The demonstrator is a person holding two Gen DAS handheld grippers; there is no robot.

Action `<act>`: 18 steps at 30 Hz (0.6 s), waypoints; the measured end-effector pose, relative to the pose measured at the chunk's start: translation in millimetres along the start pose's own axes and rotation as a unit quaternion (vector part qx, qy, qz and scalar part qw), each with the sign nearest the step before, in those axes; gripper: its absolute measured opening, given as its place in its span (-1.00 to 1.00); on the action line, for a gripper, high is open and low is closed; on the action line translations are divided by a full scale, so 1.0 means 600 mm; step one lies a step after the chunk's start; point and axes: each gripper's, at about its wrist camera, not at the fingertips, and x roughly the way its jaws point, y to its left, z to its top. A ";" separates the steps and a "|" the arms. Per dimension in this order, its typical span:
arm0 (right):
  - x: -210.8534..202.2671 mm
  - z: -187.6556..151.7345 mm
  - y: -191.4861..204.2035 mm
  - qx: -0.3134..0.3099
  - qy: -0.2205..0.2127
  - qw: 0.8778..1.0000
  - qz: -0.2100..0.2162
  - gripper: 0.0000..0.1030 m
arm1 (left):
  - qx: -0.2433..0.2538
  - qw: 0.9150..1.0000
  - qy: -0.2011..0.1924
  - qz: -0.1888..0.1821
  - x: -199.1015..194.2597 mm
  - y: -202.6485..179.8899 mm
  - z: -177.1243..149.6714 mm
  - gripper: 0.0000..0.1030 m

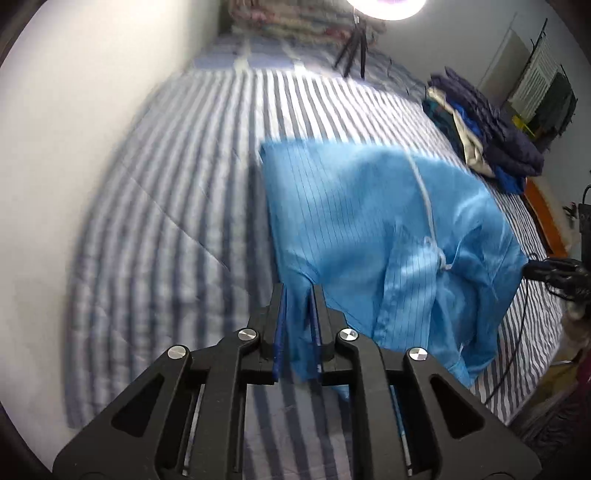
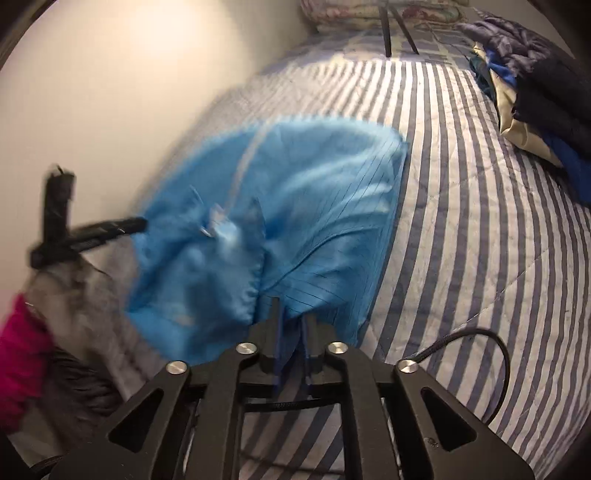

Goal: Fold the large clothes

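While pinching the near edge of the blue garment (image 1: 369,221) in both left gripper (image 1: 298,291) and right gripper (image 2: 293,308), jaws nearly closed on cloth, looks only midway: partly doubled over on the striped bed (image 1: 177,192), still rumpled, more folds left.

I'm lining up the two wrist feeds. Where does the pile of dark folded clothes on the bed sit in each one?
Left wrist: pile of dark folded clothes at upper right, beyond the blue garment.
Right wrist: pile at the top right edge, right of the garment.
Shared landmark: black tripod legs at the bed's far end.
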 end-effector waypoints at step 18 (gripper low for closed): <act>0.092 0.085 -0.099 0.067 0.006 0.995 0.072 -0.81 | 0.049 0.998 0.000 -0.034 0.058 -0.100 0.047 -0.80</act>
